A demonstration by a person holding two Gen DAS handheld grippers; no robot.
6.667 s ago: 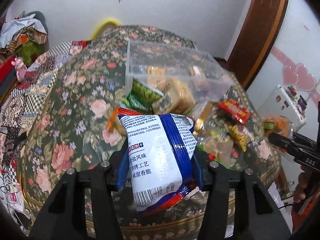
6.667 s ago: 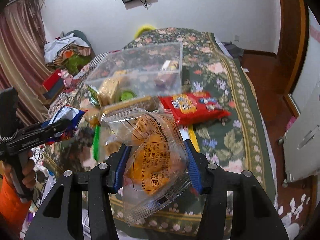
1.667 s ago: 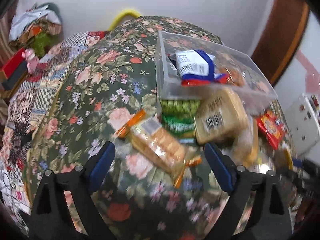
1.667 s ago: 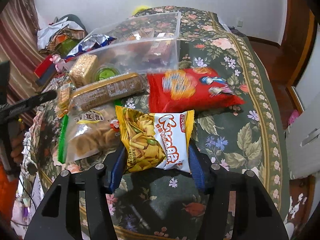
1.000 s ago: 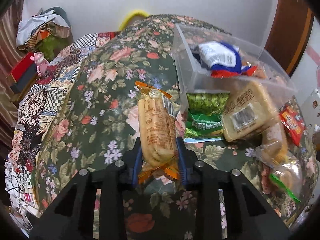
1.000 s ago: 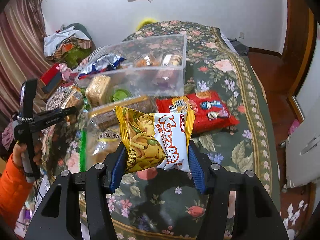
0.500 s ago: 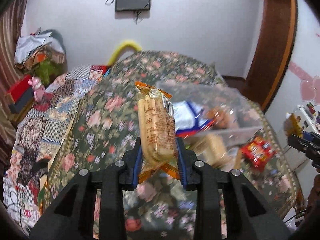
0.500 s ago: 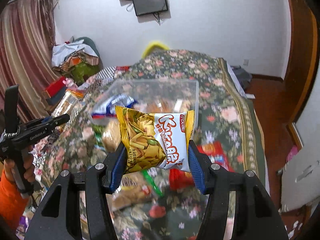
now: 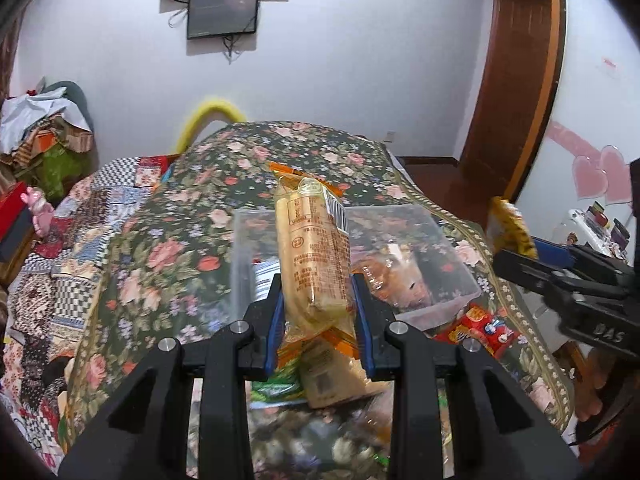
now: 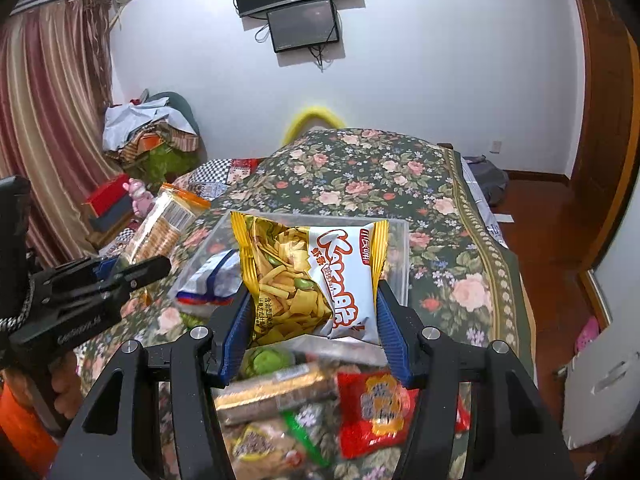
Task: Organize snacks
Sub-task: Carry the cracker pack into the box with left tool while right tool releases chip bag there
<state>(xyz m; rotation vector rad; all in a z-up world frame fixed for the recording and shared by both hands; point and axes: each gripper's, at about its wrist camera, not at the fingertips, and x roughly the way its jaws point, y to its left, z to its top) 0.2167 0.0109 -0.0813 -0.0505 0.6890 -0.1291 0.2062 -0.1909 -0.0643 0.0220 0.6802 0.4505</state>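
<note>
My left gripper point(image 9: 318, 312) is shut on a long biscuit pack point(image 9: 314, 252) with orange ends, held upright above the flowered bed. My right gripper point(image 10: 314, 324) is shut on a yellow and white chips bag point(image 10: 312, 276). Behind both stands a clear plastic box point(image 9: 444, 256) that holds a blue and white packet point(image 10: 216, 276) and another snack. In the right wrist view the left gripper point(image 10: 132, 270) with its biscuit pack point(image 10: 160, 228) hangs at the left. In the left wrist view the right gripper point(image 9: 532, 252) comes in from the right.
Loose snacks lie near the bed's front edge: a red bag point(image 10: 380, 408), a brown biscuit roll point(image 10: 276, 392), a green packet point(image 10: 264, 360). Clothes are piled point(image 10: 148, 128) at the back left beside a curtain point(image 10: 48, 120). A wooden door frame point(image 9: 516, 80) stands at the right.
Both grippers have risen with their snacks, and the views have tilted up so the wall screens show. The box now sits lower and farther in both views.
</note>
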